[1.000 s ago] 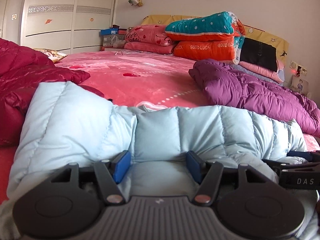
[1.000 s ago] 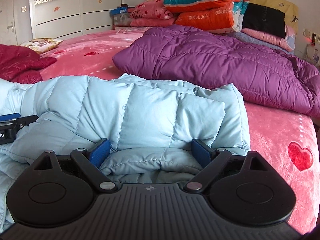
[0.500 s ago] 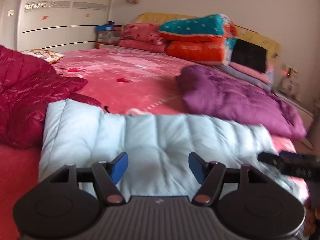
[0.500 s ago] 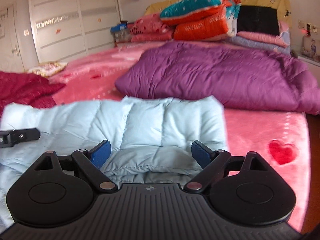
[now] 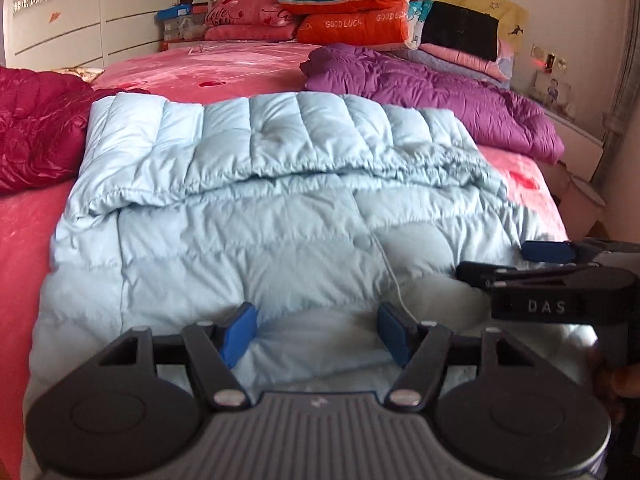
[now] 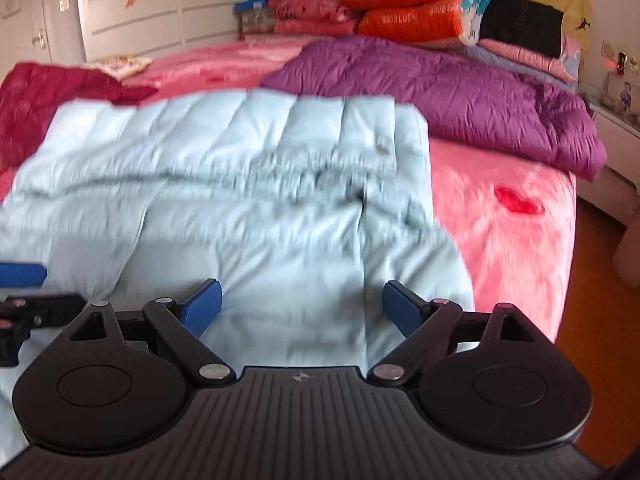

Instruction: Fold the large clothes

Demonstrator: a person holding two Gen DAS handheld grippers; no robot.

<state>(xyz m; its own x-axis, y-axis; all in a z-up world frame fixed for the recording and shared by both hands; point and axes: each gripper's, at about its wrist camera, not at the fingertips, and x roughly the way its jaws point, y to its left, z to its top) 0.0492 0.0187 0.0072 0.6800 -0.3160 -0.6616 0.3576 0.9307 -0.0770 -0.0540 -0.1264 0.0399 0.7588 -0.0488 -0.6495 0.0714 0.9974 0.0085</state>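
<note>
The pale blue jacket (image 5: 280, 216) lies spread on the pink bed (image 5: 224, 68), its far part doubled over toward the near part so that a gathered hem runs across the middle. The left gripper (image 5: 318, 334) is released: its blue pads (image 5: 238, 334) stand wide apart with nothing between them, poised over the jacket's near edge; whether they brush the fabric cannot be told. A thin white cord (image 5: 390, 276) on the jacket runs toward the right-hand pad. The right gripper (image 6: 302, 312) is likewise wide open and holds nothing, its pads (image 6: 200, 310) above the jacket's near right corner, one pad over the fabric and the other near the jacket's side edge. In the left view the right gripper (image 5: 520, 260) shows from the side at the jacket's right edge; in the right view the left gripper (image 6: 20, 284) shows at the jacket's left side. The right view is blurred, so fine creases there cannot be read. A dark red jacket (image 5: 36, 136) lies just left of the blue one, touching its far left corner. A purple jacket (image 5: 440, 96) lies beyond the blue one to the right, close to its far right corner. Folded quilts (image 5: 352, 4) are stacked well beyond the jacket at the head of the bed.
</note>
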